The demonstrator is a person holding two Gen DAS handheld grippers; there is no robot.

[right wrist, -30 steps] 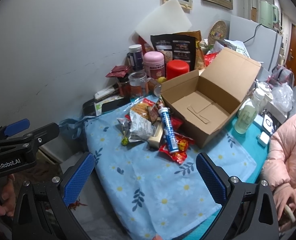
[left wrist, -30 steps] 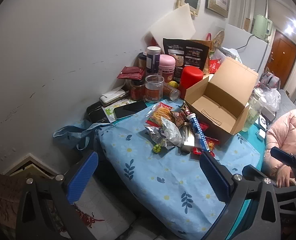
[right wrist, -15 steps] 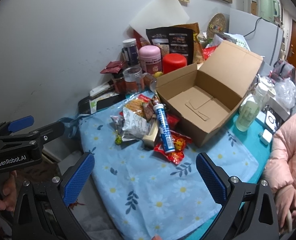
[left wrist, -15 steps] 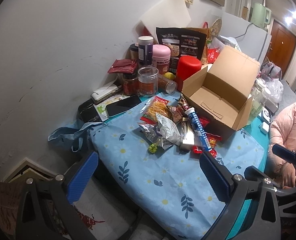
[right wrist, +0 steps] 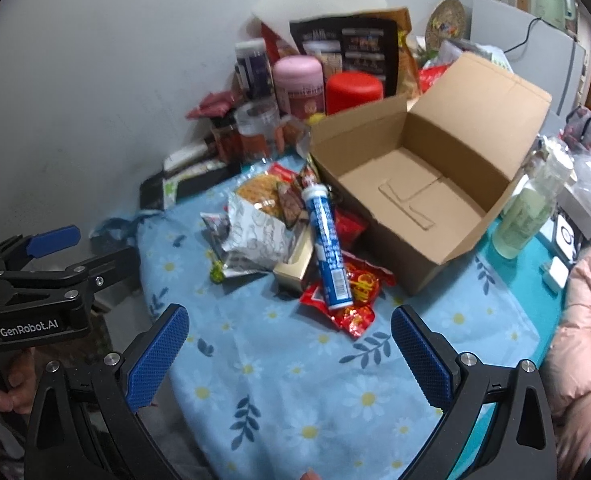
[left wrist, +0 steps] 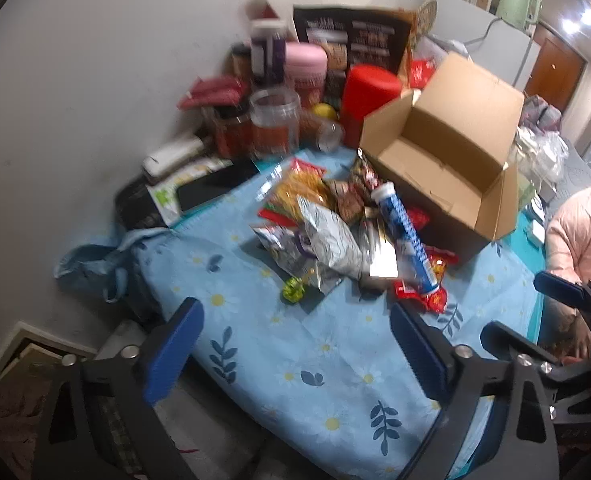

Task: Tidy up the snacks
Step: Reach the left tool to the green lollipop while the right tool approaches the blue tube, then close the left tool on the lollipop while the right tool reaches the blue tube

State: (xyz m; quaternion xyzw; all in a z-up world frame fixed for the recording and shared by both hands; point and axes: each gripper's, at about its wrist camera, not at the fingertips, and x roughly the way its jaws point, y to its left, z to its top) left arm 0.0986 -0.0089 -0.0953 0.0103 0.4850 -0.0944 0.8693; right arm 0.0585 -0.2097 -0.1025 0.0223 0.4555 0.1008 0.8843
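Observation:
A heap of snacks lies on a blue flowered cloth (left wrist: 335, 360) (right wrist: 295, 380): a blue tube (left wrist: 403, 232) (right wrist: 327, 248), a silver bag (left wrist: 327, 240) (right wrist: 251, 236), an orange noodle pack (left wrist: 299, 192) (right wrist: 259, 194), red wrappers (right wrist: 355, 292) and a small green sweet (left wrist: 293, 290) (right wrist: 216, 274). An open empty cardboard box (left wrist: 443, 160) (right wrist: 415, 188) stands right of the heap. My left gripper (left wrist: 295, 348) is open above the cloth's near edge. My right gripper (right wrist: 291, 344) is open, just short of the red wrappers. Both are empty.
Jars, a red canister (left wrist: 367, 100) (right wrist: 353, 92), a pink canister (right wrist: 299, 84) and a black bag (right wrist: 347, 48) crowd the wall behind. A dark phone (left wrist: 215, 188) lies at left. A green bottle (right wrist: 531, 216) stands right of the box. A person in pink (right wrist: 583, 320) sits at right.
Both grippers have moved forward toward the snack heap, which looks larger and nearer now. Both jaws stay open. Nothing on the table has moved.

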